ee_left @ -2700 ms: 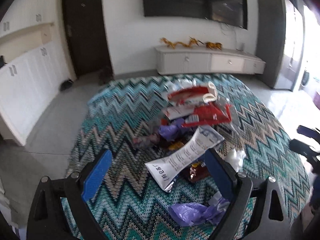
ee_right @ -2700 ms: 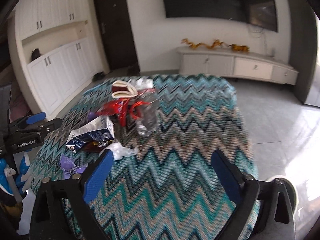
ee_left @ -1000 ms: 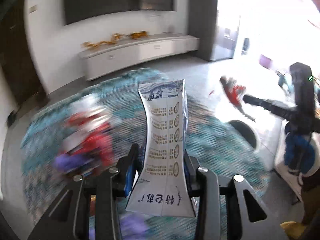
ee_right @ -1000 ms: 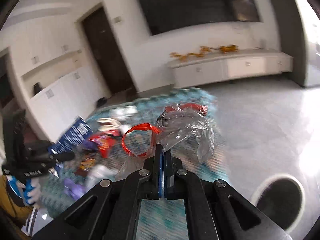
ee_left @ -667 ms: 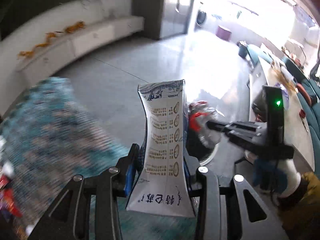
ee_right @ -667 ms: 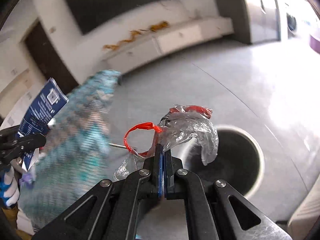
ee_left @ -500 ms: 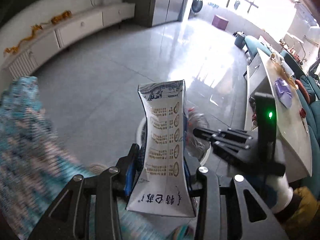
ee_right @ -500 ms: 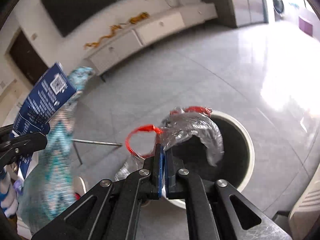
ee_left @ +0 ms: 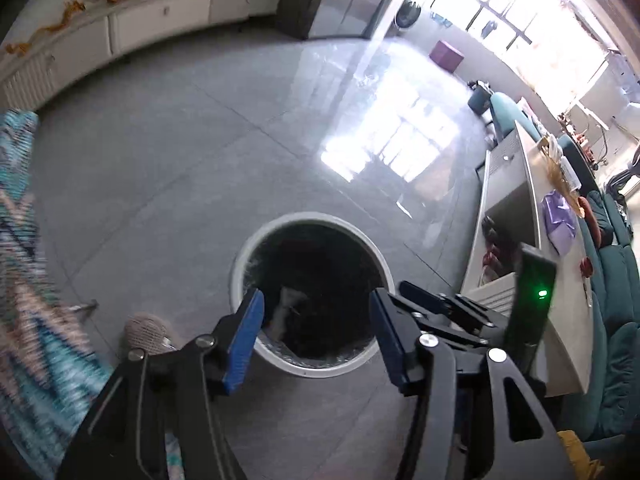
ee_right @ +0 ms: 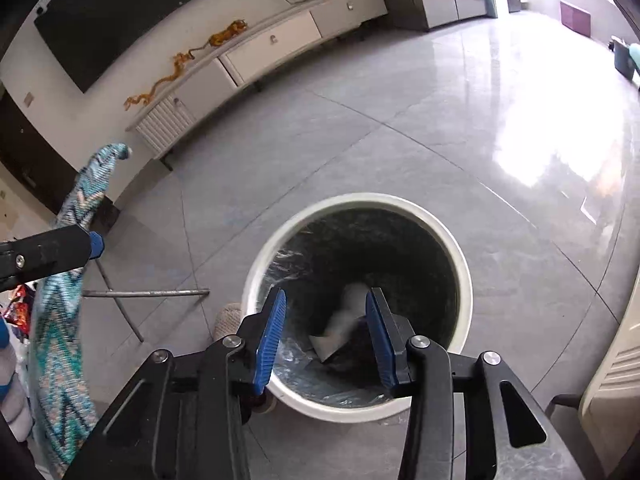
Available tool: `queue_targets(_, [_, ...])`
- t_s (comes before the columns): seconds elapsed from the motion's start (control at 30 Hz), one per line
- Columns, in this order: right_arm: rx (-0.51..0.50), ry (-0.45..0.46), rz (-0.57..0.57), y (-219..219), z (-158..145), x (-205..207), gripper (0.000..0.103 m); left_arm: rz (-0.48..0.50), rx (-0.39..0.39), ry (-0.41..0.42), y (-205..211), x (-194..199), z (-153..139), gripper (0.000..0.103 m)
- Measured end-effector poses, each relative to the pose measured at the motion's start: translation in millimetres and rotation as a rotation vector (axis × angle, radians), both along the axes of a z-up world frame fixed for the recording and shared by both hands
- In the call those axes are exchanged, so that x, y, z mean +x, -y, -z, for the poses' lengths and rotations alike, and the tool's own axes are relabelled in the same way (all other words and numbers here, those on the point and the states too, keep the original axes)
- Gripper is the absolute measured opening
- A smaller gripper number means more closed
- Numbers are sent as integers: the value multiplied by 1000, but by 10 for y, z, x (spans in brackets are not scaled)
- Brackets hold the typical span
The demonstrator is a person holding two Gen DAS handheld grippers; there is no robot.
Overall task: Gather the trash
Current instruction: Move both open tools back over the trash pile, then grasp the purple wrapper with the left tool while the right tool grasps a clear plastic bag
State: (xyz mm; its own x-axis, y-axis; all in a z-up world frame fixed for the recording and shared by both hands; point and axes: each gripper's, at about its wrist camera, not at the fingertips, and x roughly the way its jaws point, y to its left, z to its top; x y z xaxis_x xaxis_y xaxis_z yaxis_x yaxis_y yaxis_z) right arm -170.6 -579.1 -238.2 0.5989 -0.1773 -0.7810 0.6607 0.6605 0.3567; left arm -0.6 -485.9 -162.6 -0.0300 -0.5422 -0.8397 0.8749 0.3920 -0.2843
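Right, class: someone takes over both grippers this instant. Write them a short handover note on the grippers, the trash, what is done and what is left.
Left gripper: open, nothing between its pads; jaws have just been opening, above the bin.
Right gripper: open and empty too, jaws have just been opening over the same bin.
Trash: a pale wrapper lies inside the bin's dark liner; the clear plastic is not visible.
Done: both held pieces released over the bin.
Left: more wrappers show at the edge of the zigzag-cloth table. Go back and fetch them.
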Motion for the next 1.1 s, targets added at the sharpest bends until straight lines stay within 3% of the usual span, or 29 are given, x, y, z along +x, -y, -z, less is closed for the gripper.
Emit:
queue_targets(0.2, [-136,142,-33,-431,-740,-44,72,-119,-156,113,-712,41,-604,53])
queue_targets(0.27, [-199,196,-50,-649,-1071,-23,87,-133,-189,148,-988,28,-797,53])
queue_targets(0.4, [-315,332,-99,-1151,-1728,-16,103,-149,-234,206,-1543,-15,-1136,53])
queue_targets(0.57, [-364,455,-176,-1677,-2241,67,103,-243,-287,281,-2421,83,-1448,55])
queue_targets(0.73, [-381,481,-288,-2111,-2524,305,103,-353,-297,332,-3294,300,-1600,56])
queue_targets(0.8, [-380,475,-330,-2270,-2555,438,103,-403,-290,357,-3656,370,-1607,57])
queue_targets(0.93, [-356,459,-413,-2620,-2539,639,103,-489,-281,371,-4269,518,-1554,72])
queue_targets(1.1, [-302,421,-523,-3015,-2393,1034,103,-509,-269,359,-4744,580,-1320,73])
